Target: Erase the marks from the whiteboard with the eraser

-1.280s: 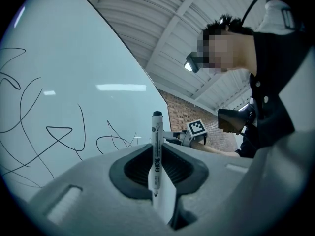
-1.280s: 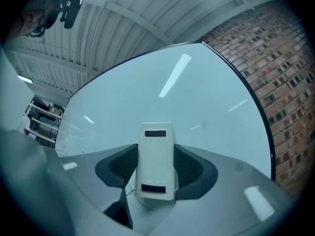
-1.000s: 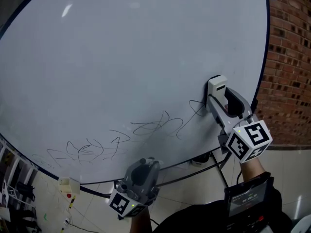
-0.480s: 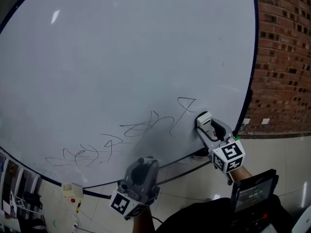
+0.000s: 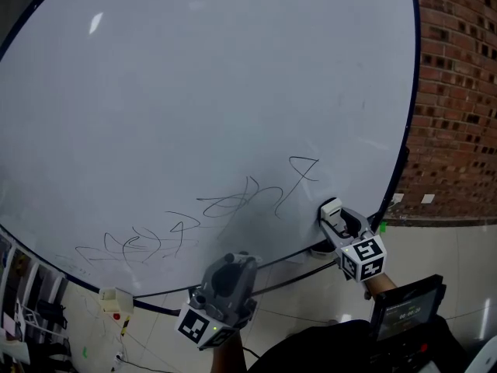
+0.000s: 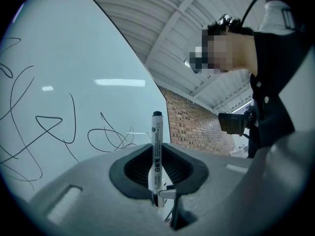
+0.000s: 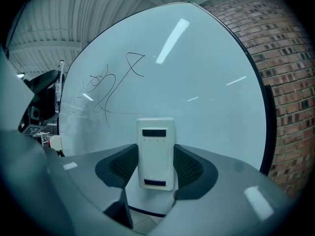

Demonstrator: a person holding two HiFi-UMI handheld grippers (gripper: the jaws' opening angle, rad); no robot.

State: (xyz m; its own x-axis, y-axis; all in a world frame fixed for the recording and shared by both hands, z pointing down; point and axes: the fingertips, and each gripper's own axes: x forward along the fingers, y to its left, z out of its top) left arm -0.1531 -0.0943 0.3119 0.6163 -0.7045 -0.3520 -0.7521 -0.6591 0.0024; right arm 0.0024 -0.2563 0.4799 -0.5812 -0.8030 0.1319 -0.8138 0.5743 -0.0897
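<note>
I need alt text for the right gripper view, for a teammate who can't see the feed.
The right gripper is shut on a white eraser, held upright between its jaws in front of the whiteboard. Black scribbled marks show at the board's upper left, and a brick wall runs down the right edge.

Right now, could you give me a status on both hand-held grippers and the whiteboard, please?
Right hand-held gripper shut on eraser, at lower right of whiteboard. Left hand-held gripper shut on marker. Scribbles unerased. Nothing in the way.
</note>
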